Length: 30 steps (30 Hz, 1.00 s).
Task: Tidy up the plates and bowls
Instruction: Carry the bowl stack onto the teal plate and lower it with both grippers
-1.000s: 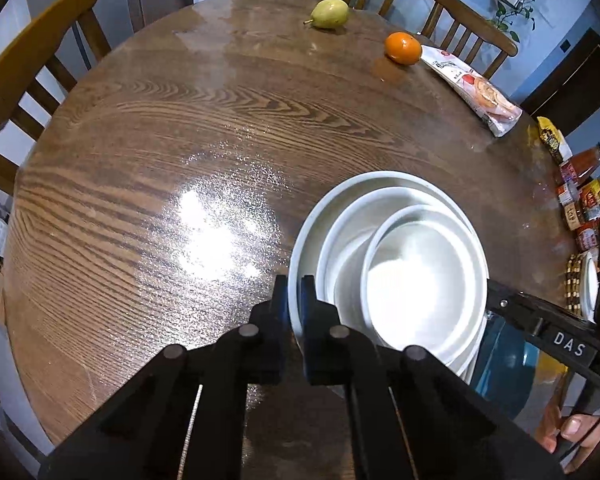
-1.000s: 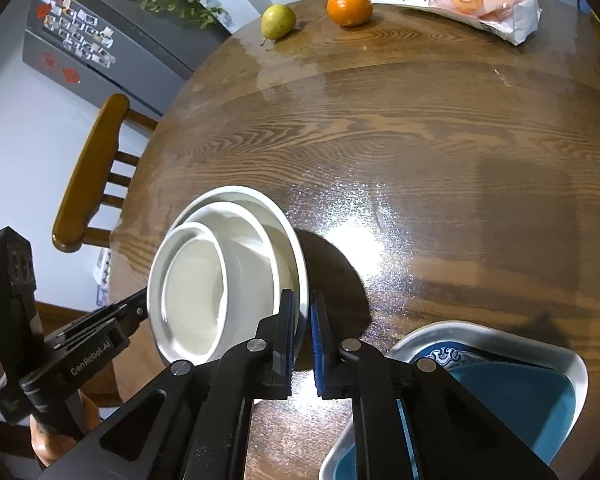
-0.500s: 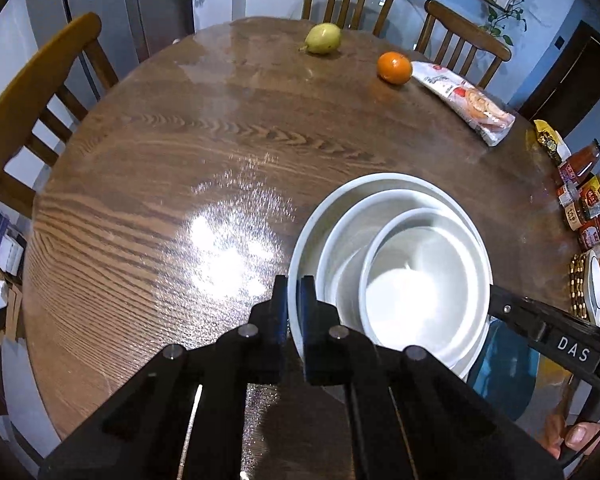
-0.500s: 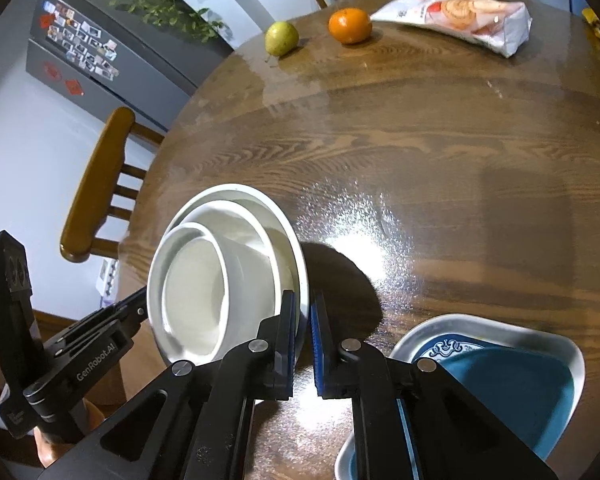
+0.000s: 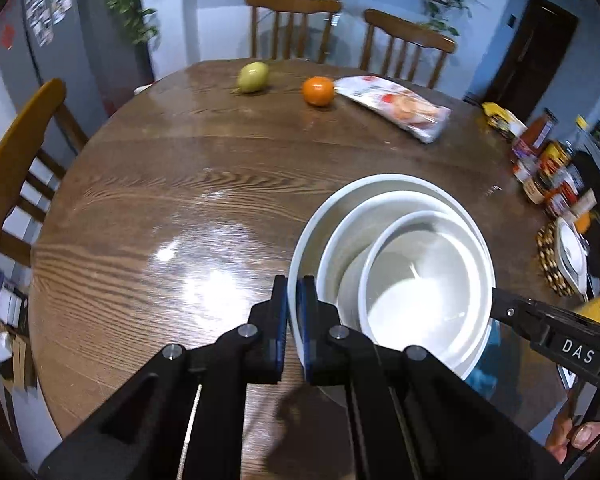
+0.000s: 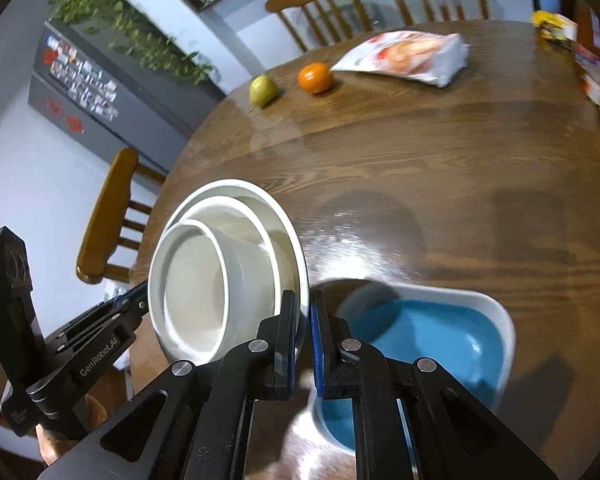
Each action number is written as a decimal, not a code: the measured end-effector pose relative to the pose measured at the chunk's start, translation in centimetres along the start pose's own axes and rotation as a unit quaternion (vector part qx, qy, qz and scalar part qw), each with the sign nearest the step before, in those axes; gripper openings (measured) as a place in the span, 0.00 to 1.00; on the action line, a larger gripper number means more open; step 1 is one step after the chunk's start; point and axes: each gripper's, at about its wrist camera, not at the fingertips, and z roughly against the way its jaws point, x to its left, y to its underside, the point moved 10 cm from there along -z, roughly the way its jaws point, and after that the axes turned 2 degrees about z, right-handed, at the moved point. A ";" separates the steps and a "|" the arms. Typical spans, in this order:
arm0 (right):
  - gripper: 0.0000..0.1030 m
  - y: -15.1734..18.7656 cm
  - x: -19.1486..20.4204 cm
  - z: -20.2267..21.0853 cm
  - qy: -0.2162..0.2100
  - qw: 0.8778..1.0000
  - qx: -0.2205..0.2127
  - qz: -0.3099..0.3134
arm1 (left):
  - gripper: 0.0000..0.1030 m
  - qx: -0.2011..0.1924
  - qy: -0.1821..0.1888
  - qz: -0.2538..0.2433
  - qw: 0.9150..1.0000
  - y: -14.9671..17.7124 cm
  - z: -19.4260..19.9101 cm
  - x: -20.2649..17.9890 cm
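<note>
Stack (image 5: 400, 240) lifted; tongs read "GenRobot.AI" (image 6: 100, 354), "DAS" (image 5: 578, 352).

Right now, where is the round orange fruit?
The round orange fruit sits at the wooden table's far edge, between the yellow-green pear and the plastic snack bag.

We see the right gripper (image 6: 303, 344) clamped on the near rim of a white plate (image 6: 296, 248), one of its blue-padded fingers (image 6: 288, 344) on either side of that rim. Two white bowls sit nested on the plate: a wider bowl (image 6: 256, 224) and a smaller bowl (image 6: 192, 284) inside it. The stack tilts toward the left. The left gripper (image 6: 140, 306) meets the stack's opposite edge; we cannot tell the contact exactly. Below and to the right, a blue dish (image 6: 428, 336) with a pale rim rests on the wooden tabletop (image 6: 440, 184). Far across we note a pear (image 6: 263, 90), an orange (image 6: 315, 77) and a snack bag (image 6: 408, 58). Chairs stand around.
</note>
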 end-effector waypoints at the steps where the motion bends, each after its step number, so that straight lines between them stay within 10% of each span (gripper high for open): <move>1: 0.11 0.2 -0.6 0.6 0.004 1.000 -0.004 -0.006 | 0.01 0.001 0.004 -0.005 1.000 0.1 0.0 -0.6; 14: 0.11 4.5 -8.2 4.7 0.041 0.996 -0.010 -0.077 | 0.01 0.048 0.037 -0.057 0.997 4.1 -2.4 -8.2; 30: 0.10 5.4 -11.0 2.3 0.049 0.995 0.024 -0.087 | 0.02 0.083 0.009 -0.048 0.995 4.6 -5.6 -8.8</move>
